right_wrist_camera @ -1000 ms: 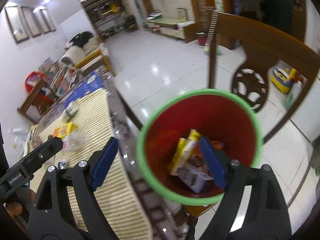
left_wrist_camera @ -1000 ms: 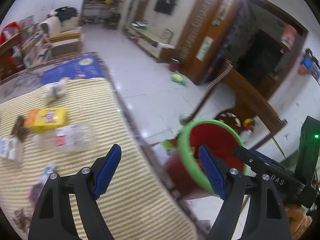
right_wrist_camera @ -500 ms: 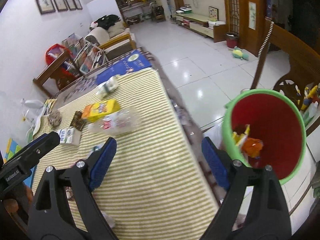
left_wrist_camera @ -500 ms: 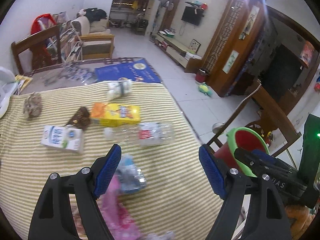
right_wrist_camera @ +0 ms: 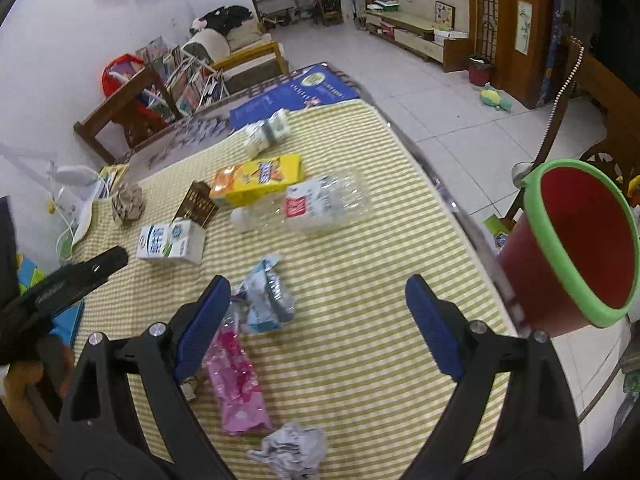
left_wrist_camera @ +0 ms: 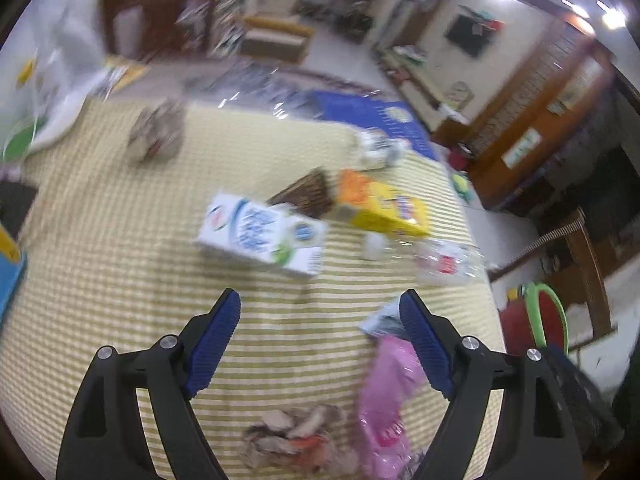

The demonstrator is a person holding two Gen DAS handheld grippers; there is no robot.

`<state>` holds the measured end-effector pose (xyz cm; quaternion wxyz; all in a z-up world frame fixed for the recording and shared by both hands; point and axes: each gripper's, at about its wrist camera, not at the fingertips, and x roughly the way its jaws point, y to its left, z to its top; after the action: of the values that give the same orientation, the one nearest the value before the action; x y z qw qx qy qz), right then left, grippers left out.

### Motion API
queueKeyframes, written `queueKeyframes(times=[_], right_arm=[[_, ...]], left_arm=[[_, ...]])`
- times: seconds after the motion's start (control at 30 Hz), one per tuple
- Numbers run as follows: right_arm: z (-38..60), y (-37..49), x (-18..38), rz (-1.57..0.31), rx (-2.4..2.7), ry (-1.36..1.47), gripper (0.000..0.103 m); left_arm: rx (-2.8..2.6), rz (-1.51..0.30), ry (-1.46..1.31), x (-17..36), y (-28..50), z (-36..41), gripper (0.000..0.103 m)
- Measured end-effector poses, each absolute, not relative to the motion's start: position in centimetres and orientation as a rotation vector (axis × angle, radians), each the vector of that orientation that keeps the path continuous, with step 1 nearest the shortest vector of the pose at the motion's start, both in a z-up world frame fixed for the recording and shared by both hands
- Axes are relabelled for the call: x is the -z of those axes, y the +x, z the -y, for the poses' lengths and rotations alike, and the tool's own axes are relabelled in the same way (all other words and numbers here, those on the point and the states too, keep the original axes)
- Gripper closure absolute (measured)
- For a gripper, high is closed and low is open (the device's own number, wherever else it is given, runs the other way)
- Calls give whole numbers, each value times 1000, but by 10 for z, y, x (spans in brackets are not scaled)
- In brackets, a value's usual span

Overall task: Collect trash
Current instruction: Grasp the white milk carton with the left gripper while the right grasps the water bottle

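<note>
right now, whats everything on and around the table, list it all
milk carton: one, white and blue, left part of cloth
yellow box: one, yellow-orange, mid table
brown packet: one, beside yellow box
clear bottle: one, lying flat, mid table
small white carton: one, far end
blue book: one, far edge
crumpled brown paper: one, far left
silver-blue wrapper: one, near centre
pink wrapper: one, near edge
crumpled grey paper: one, nearest edge
bin: one, red with green rim, right of table
striped cloth: one, yellow-white
left gripper: open, empty
right gripper: open, empty
</note>
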<state>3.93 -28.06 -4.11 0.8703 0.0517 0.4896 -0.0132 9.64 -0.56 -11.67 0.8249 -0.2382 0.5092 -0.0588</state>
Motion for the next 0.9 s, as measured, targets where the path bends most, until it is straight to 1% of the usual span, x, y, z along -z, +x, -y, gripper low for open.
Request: queueKeyframes(times=[0.13, 0.23, 0.3, 0.6, 0.73, 0.83, 0.9], right_arm=[[273, 43, 43, -1038, 38, 84, 14], [271, 48, 46, -1048, 55, 75, 13], [270, 52, 50, -1061, 65, 73, 13], [264, 81, 77, -1138, 37, 45, 13], [265, 100, 86, -1154, 18, 3, 13], [270, 121, 86, -1154, -10, -36, 13], [273, 142, 88, -1175, -61, -74, 10]], left_arm=[[64, -1149, -613, 151, 120, -12, 25], [27, -1173, -684, 167, 140, -17, 24], [3, -1182, -718, 173, 151, -18, 18], [-199, -1240, -838, 207, 188, -15, 11], [-191, -1282, -815, 218, 196, -7, 12], [-151, -1280, -784, 221, 194, -1, 16], [-109, -1278, -766, 221, 192, 3, 21]])
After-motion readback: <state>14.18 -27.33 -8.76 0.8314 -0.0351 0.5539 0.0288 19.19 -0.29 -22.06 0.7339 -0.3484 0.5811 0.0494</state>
